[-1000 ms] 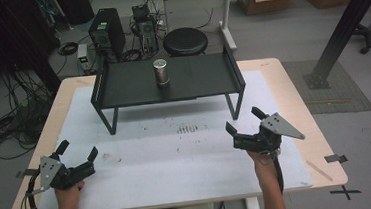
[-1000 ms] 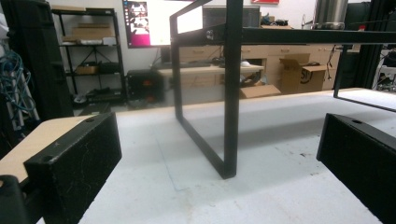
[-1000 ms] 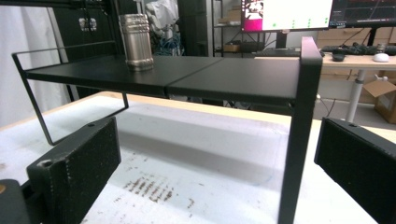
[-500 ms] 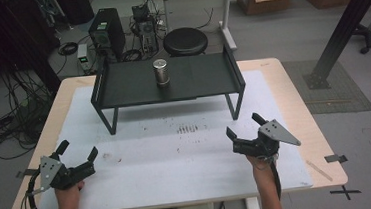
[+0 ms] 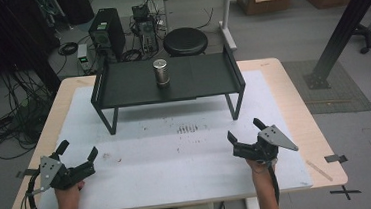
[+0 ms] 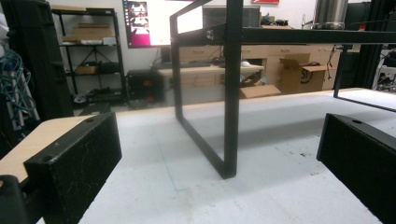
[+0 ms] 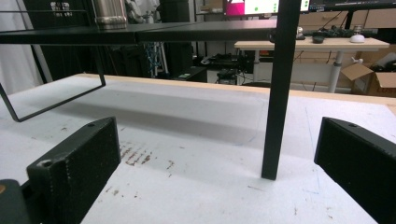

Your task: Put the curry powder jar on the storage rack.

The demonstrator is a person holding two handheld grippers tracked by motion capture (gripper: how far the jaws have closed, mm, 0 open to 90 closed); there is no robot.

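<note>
A steel cup (image 5: 161,72) stands upright on a black raised shelf (image 5: 122,87) at the back of the white table mat. The cup's base (image 7: 110,14) shows above the shelf edge (image 7: 187,31) in the right gripper view, and the cup (image 6: 329,11) appears at the top right in the left gripper view. My left gripper (image 5: 78,151) rests open near the front left of the mat, nothing between its jaws. My right gripper (image 5: 244,130) is open at the front right, also empty, facing the shelf's right front leg (image 7: 278,93). The left front leg (image 6: 232,88) stands ahead of the left gripper.
The white mat (image 5: 177,155) lies on a wooden table (image 5: 293,96). Dark smudges (image 5: 187,129) mark the mat in front of the shelf. Behind the table are a black stool (image 5: 185,40), a computer tower (image 5: 103,33) and cables on the floor (image 5: 14,123).
My right gripper has drawn slightly back toward the table's front edge and lowered. The left gripper and the cup have stayed put.
</note>
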